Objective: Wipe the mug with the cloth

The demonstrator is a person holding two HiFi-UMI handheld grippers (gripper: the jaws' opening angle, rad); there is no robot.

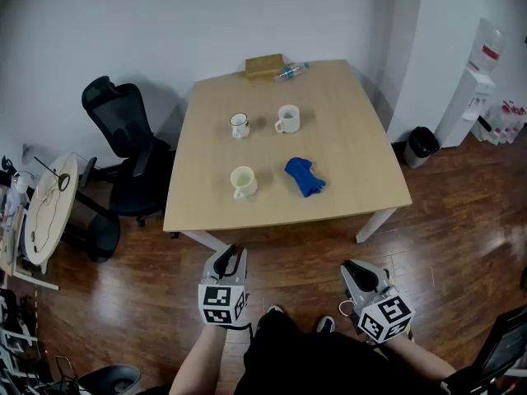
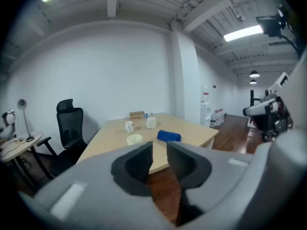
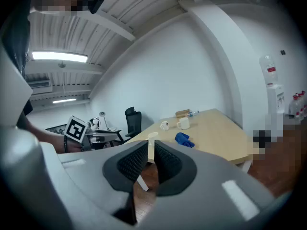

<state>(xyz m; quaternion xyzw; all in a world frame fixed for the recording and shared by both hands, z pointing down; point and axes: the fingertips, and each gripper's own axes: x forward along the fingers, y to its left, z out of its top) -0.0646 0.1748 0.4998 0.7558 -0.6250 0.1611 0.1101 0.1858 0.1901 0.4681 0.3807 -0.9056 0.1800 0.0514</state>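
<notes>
A blue cloth (image 1: 305, 176) lies crumpled on the wooden table (image 1: 354, 130), near its front edge. Left of it stands a cream mug (image 1: 243, 182). Further back are a white mug (image 1: 287, 119) and a dark-rimmed white mug (image 1: 239, 125). Both grippers hang below the table's front edge, well short of everything on it. My left gripper (image 1: 229, 258) is open, with a small gap and nothing between the jaws. My right gripper (image 1: 354, 271) is shut and empty. From the left gripper view, the cloth (image 2: 169, 136) and cream mug (image 2: 135, 139) show beyond the jaws.
A cardboard box (image 1: 263, 65) and a plastic bottle (image 1: 291, 72) sit at the table's far edge. A black office chair (image 1: 123, 138) stands at the table's left side, with a round side table (image 1: 49, 208) further left. A black bin (image 1: 421, 146) and a water dispenser (image 1: 473, 89) are at the right.
</notes>
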